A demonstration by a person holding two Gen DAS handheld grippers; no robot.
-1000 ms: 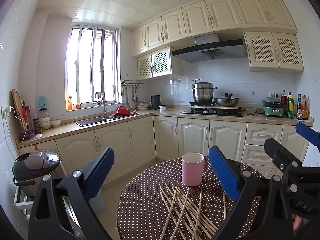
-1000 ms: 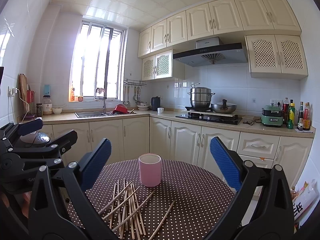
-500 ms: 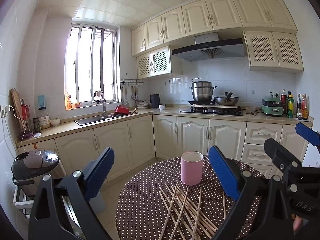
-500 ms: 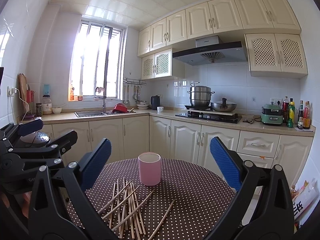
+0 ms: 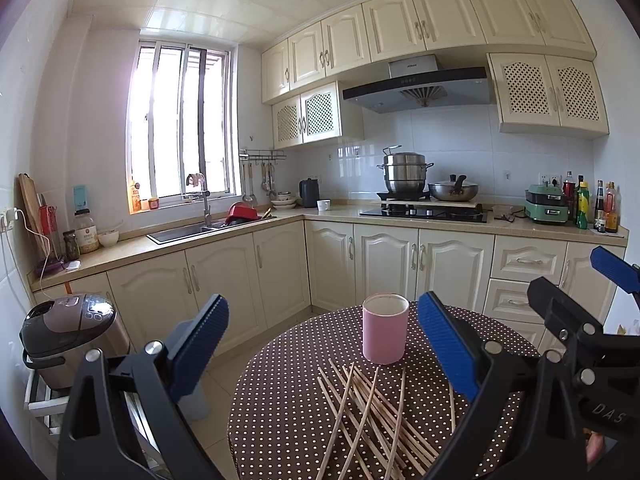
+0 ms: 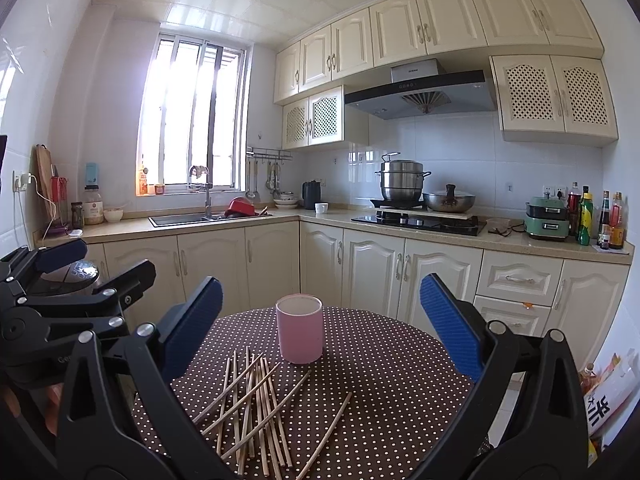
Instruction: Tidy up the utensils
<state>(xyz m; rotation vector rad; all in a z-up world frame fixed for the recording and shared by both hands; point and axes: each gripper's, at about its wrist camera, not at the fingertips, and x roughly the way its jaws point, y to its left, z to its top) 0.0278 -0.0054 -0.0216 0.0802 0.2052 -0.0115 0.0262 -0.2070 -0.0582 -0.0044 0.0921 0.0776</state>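
Observation:
A pink cup (image 5: pixel 385 329) stands upright on a round table with a brown polka-dot cloth (image 5: pixel 280 408); it also shows in the right wrist view (image 6: pixel 299 328). Several wooden chopsticks (image 5: pixel 368 412) lie scattered in front of the cup, also in the right wrist view (image 6: pixel 256 404). My left gripper (image 5: pixel 324 356) is open and empty, held above the table's near edge. My right gripper (image 6: pixel 320 332) is open and empty, held beside it to the right. One chopstick (image 6: pixel 325 432) lies apart, right of the pile.
Kitchen cabinets and a counter with a sink (image 5: pixel 184 232) and a stove with pots (image 5: pixel 424 200) run behind the table. A rice cooker (image 5: pixel 64 328) stands on a low rack at the left. A snack bag (image 6: pixel 608 396) sits low at the right.
Both grippers have stayed open and almost still. The view has drifted only slightly; the cup and chopsticks have not moved.

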